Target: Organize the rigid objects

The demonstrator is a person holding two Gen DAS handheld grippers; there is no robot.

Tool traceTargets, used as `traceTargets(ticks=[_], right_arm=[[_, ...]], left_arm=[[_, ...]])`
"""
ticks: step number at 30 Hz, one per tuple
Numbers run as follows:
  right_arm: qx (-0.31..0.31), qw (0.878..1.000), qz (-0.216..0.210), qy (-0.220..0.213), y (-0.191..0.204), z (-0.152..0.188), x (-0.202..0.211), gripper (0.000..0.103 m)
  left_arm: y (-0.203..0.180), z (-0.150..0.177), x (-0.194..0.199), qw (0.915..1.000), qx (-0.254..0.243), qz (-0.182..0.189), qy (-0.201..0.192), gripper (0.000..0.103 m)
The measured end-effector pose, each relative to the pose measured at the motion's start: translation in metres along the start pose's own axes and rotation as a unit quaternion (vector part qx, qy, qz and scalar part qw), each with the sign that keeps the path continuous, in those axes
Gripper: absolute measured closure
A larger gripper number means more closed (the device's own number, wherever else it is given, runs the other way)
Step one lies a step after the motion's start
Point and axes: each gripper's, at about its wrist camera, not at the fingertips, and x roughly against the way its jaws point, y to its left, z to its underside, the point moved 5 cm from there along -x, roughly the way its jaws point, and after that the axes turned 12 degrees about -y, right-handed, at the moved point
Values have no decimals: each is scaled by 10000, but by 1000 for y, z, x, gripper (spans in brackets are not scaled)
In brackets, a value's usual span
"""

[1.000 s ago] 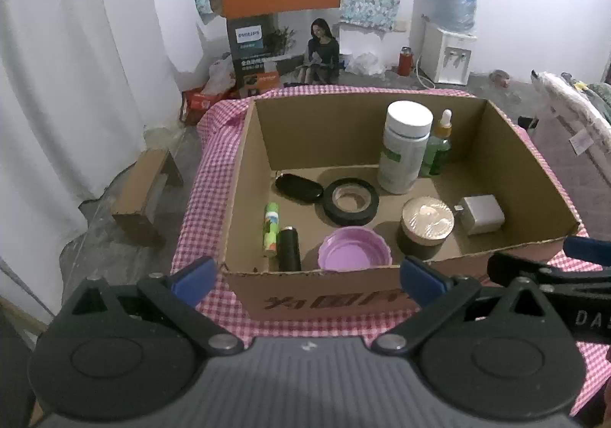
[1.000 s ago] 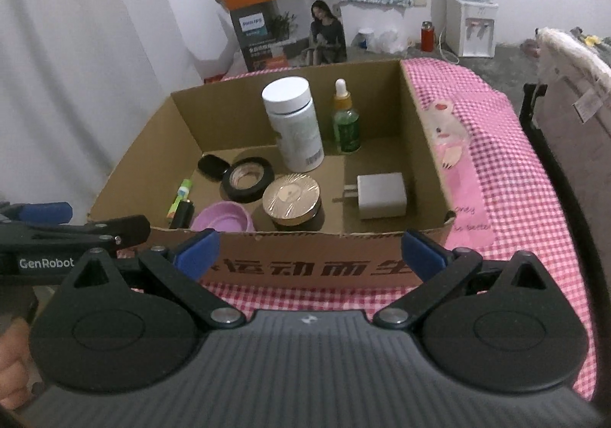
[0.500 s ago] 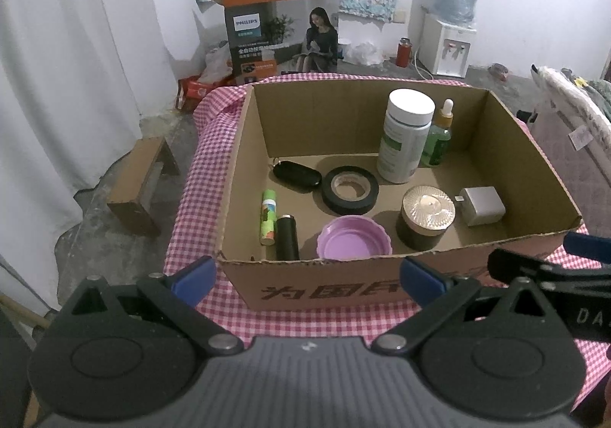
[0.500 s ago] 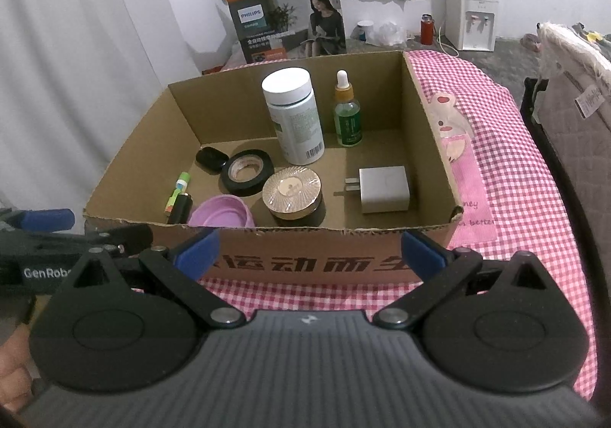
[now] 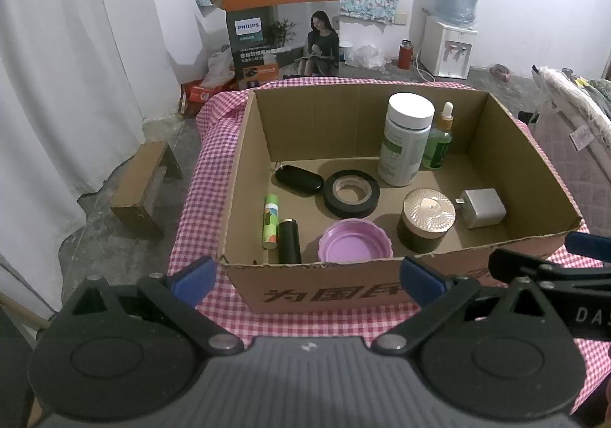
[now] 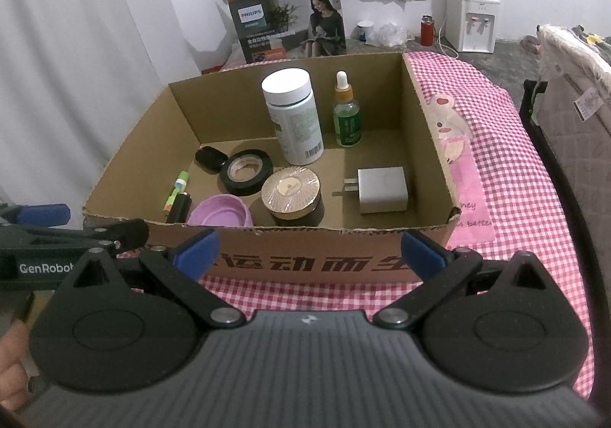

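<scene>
A brown cardboard box (image 5: 508, 164) is seen on pink checkered cloth (image 5: 206, 175). Inside, a white-capped bottle (image 5: 404, 139) is parked at 1 o'clock from the black tape roll (image 5: 351, 193), purple lid (image 5: 355, 246) at 6.

An open brown cardboard box (image 5: 244, 175) stands on the pink-checked cloth-covered counter (image 5: 202, 175). At its back right, a white-capped plastic bottle (image 5: 404, 139) stands just left of a green glass dropper bottle (image 5: 439, 145). Before them lies a black tape roll (image 5: 351, 193), with a black oval case (image 5: 299, 179) to its left. Along the front, left to right: a green patterned tube (image 5: 270, 216), a black cylinder (image 5: 289, 241), a purple plastic lid (image 5: 355, 246), a gold-lidded round jar (image 5: 427, 218), a white square charger (image 5: 482, 202).
</scene>
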Motion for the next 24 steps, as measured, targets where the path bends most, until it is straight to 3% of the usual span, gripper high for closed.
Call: traceTargets(ticks=[24], right_arm=[[-4, 10000, 13, 77, -1, 1, 1, 1]], left_arm=[[-1, 2, 0, 10000, 7, -6, 42, 0]])
